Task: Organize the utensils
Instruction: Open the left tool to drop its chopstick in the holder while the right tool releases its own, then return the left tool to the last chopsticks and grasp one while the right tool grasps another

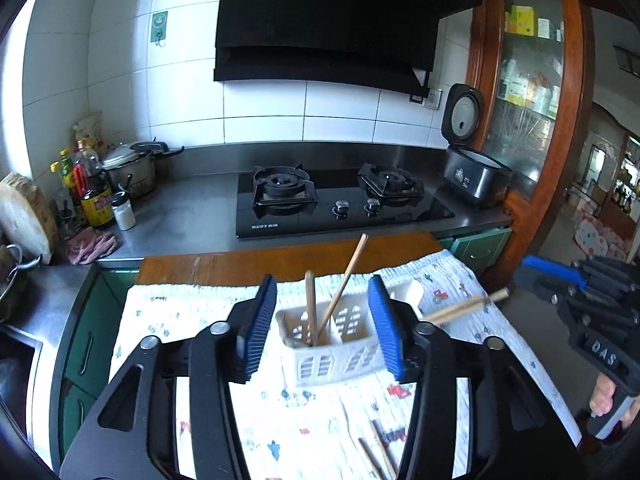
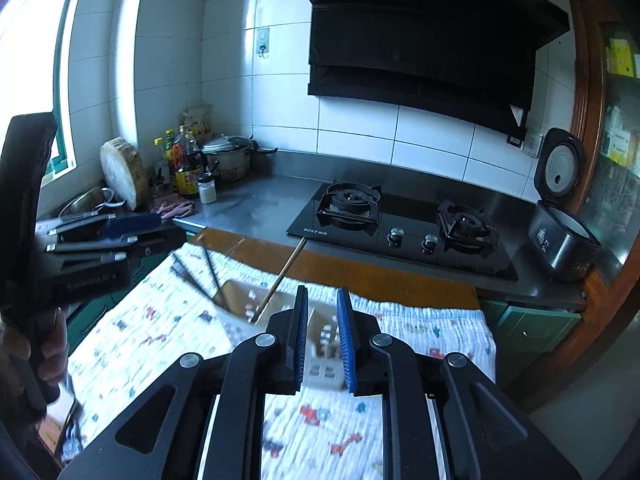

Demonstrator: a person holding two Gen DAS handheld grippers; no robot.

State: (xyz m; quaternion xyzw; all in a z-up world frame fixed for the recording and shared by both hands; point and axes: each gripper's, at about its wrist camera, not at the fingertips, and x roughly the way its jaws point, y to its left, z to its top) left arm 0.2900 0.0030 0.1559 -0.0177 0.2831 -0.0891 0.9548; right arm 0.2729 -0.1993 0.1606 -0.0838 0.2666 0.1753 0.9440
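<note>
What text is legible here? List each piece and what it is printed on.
"BEST": front left corner of the black gas hob; characters after it unreadable.
"DAS": body of the right tongs.
Dark sauce bottle label: too blurred.
Cabinet boxes: too small.

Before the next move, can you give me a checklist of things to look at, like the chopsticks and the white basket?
1. Left gripper open: ok, its jaws are wide apart, one on each side of the white basket.
2. Basket upright on the cloth: ok.
3. Two chopsticks inside the basket: ok, leaning in its left compartment.
4. Right gripper holding something: cannot tell, that view is blurred.
5. Chopstick pair near the right gripper, held or dropped in: cannot tell.
6. All chopsticks put away: not ok, loose chopsticks lie on the cloth.
</note>
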